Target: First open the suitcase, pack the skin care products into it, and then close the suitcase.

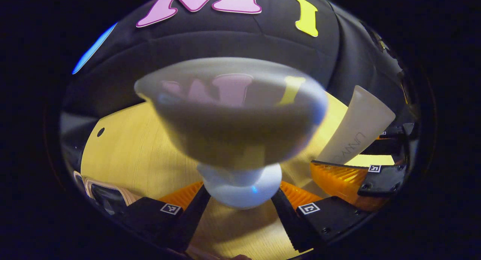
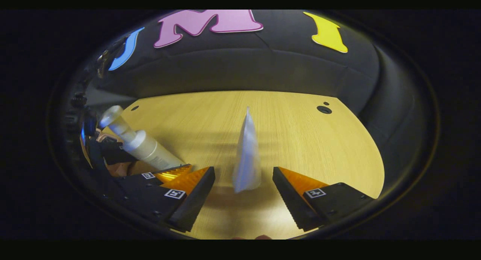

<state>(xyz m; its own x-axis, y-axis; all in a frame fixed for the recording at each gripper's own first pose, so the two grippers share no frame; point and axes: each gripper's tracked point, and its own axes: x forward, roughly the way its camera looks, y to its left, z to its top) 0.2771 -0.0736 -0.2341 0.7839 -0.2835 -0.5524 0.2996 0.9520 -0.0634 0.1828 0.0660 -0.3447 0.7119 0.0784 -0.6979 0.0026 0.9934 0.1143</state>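
Note:
My left gripper is shut on a white bottle. The bottle's end looms large and blurred close to the lens. The right gripper view has this bottle at the left, slanting up out of the left gripper. A white tube stands edge-on over the wooden table, between the fingers of my right gripper. A gap shows on each side of it, so that gripper is open. In the left gripper view the tube rises from the right gripper at the right.
The table has small round holes near its far edge, and another hole at the left. A dark object with a beige rim lies at the lower left. Black cloth walls close off the back and sides.

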